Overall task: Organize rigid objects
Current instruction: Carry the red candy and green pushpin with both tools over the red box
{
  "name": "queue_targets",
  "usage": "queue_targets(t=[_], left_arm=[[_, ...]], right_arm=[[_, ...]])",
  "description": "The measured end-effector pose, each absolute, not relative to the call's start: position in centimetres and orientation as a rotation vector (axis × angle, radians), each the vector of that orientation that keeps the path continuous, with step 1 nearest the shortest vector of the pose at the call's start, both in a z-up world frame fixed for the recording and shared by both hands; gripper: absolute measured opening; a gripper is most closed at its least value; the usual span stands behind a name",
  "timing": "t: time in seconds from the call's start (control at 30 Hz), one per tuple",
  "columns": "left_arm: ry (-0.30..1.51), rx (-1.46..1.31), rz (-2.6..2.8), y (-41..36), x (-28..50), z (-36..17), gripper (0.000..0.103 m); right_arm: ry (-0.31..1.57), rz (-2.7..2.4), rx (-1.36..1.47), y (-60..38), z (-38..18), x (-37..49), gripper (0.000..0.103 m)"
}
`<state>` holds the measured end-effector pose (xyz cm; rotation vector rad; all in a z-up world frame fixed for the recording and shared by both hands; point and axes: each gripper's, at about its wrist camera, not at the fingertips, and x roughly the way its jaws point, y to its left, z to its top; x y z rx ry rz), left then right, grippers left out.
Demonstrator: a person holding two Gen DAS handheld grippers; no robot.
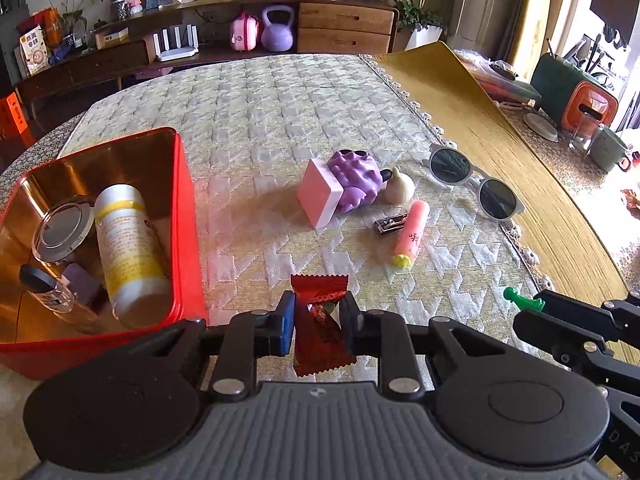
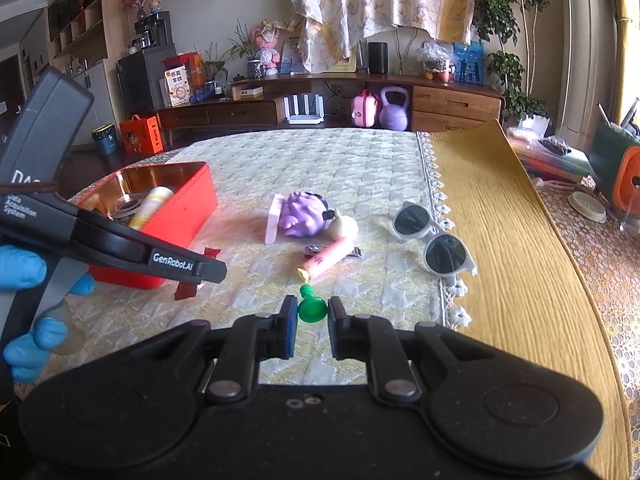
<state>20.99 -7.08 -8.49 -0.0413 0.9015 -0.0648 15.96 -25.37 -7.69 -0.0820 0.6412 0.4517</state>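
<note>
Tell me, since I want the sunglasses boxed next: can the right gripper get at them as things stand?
Probably not yet. The right gripper is shut on a green peg, so its jaws are occupied. Otherwise the path looks free: the sunglasses lie uncovered on the tablecloth, ahead to its right.

The left gripper is matte black, its two fingers lined with blue pads, linked by black arms pinned with round silver rivets. Behind the fingers sits a ribbed grey housing flanked by two round black hubs. The right gripper is built alike. On the left tool's side, white lettering reads "GenRobot.AI". A blue glove covers the hand behind it.
</note>
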Motion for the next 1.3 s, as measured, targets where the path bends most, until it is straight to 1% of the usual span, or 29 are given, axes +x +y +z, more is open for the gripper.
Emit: queue_targets(t=[0.37,0.7,1.0,1.3], left_arm=[[0.856,-0.086,-0.072,-3.5,18.4,-5.0,0.023],[0.799,-0.086,0.029,2.9,18.1,-3.2,0.023],[0.787,-0.093,0.082,8.6,19.6,-2.9,0.023],[0.800,-0.073,0.114,11.6,21.9,-4.1,0.023]], right_arm=[[0.600,0.523,-0.127,-21.7,-5.0,15.3,0.015],[0.599,0.600,-0.149,-16.5,-3.9,15.8,0.015],[0.609,0.664,-0.188,-12.0,-3.7,16.7,0.015],[0.667,0.709,-0.176,-7.5,-4.7,19.1,0.015]])
